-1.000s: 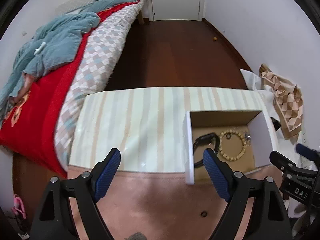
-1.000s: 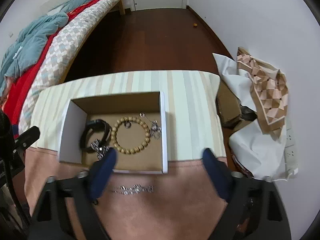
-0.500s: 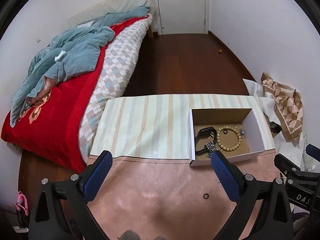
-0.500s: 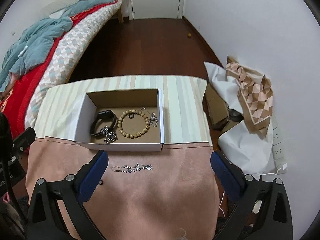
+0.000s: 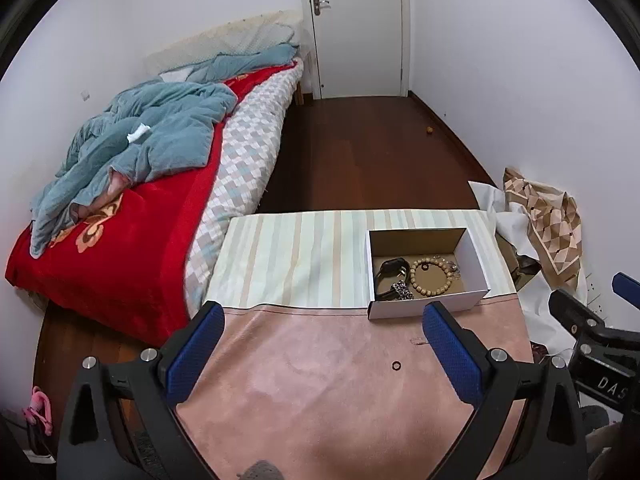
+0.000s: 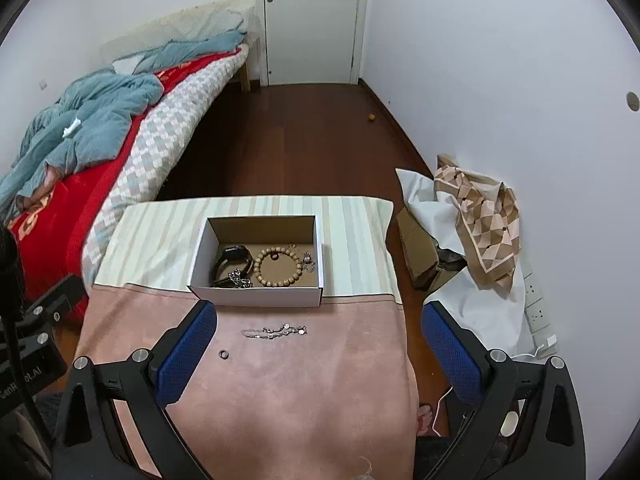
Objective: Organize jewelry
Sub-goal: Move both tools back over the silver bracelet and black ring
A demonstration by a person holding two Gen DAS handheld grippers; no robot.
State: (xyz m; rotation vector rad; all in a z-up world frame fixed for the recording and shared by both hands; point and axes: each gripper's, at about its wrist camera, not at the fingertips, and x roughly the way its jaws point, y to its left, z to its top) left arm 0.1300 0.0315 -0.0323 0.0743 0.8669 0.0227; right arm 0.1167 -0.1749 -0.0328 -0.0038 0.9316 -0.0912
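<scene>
A white cardboard box (image 6: 256, 294) (image 5: 472, 256) sits on the table where striped cloth meets pink cloth. Inside lie a black watch band (image 6: 234, 260) (image 5: 394, 268), a wooden bead bracelet (image 6: 279, 268) (image 5: 434, 276) and a silver chain (image 6: 239, 280). A silver chain necklace (image 6: 276, 331) and a small dark ring (image 6: 224, 354) (image 5: 396, 365) rest on the pink cloth in front of the box. My left gripper (image 5: 324, 354) and right gripper (image 6: 318, 354) hang open above the pink cloth, nothing between their blue pads.
A bed (image 5: 132, 200) with a red blanket and blue quilt borders the table's left side. White bags, a patterned cloth (image 6: 484, 216) and a brown carton (image 6: 418, 248) lie on the floor to the right. Dark wood floor leads to a shut door (image 6: 312, 20).
Both grippers have risen and drawn back from the box, so the table looks smaller and more of the room shows. The left jaws widened a little; the necklace and ring came into view.
</scene>
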